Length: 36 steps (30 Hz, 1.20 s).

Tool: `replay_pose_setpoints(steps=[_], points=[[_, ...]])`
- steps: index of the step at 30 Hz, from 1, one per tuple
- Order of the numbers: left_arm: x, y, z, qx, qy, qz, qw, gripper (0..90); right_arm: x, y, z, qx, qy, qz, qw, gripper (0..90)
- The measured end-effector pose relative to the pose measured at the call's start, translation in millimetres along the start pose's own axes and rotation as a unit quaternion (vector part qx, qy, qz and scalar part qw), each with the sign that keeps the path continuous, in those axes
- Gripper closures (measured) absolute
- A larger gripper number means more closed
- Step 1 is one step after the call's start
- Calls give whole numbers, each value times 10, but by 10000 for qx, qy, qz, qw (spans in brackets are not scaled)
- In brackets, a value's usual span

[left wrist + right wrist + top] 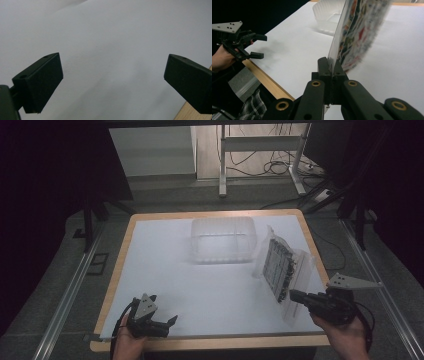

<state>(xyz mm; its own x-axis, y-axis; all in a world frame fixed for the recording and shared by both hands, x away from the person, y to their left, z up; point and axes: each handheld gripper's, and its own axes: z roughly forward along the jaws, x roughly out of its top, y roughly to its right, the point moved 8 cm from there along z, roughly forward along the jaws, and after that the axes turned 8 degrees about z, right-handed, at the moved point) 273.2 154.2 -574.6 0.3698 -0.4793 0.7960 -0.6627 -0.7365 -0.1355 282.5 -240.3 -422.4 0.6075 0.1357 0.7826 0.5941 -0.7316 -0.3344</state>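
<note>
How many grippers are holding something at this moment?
1. The right gripper is shut on the clear packet near the table's right edge. The left gripper, at the near left, is open.

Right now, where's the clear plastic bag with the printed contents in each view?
High view: plastic bag right of centre, pinched at its near edge by the right gripper.
Left gripper view: not in it; white table sheet between open jaws.
Right gripper view: rises top centre, edge clamped.
Shared landmark: clear container, behind the bag.
</note>
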Motion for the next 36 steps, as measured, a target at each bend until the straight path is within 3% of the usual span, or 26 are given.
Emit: replay_pose_setpoints(steps=[4,12,22,36], points=[[2,-1,-6,-9,-4,25,10000,16,121,-20,-46,-153,-126,-183,9996,894],[10,-2,-5,-11,11,36,10000,15,325,0,-112,-333,-131,-337,9988,894],[17,3,-2,-16,37,45,10000,15,567,-14,-129,-588,-291,-657,9957,894],[17,-1,1,-10,32,47,10000,15,943,20,5,-863,-317,-908,9916,894]])
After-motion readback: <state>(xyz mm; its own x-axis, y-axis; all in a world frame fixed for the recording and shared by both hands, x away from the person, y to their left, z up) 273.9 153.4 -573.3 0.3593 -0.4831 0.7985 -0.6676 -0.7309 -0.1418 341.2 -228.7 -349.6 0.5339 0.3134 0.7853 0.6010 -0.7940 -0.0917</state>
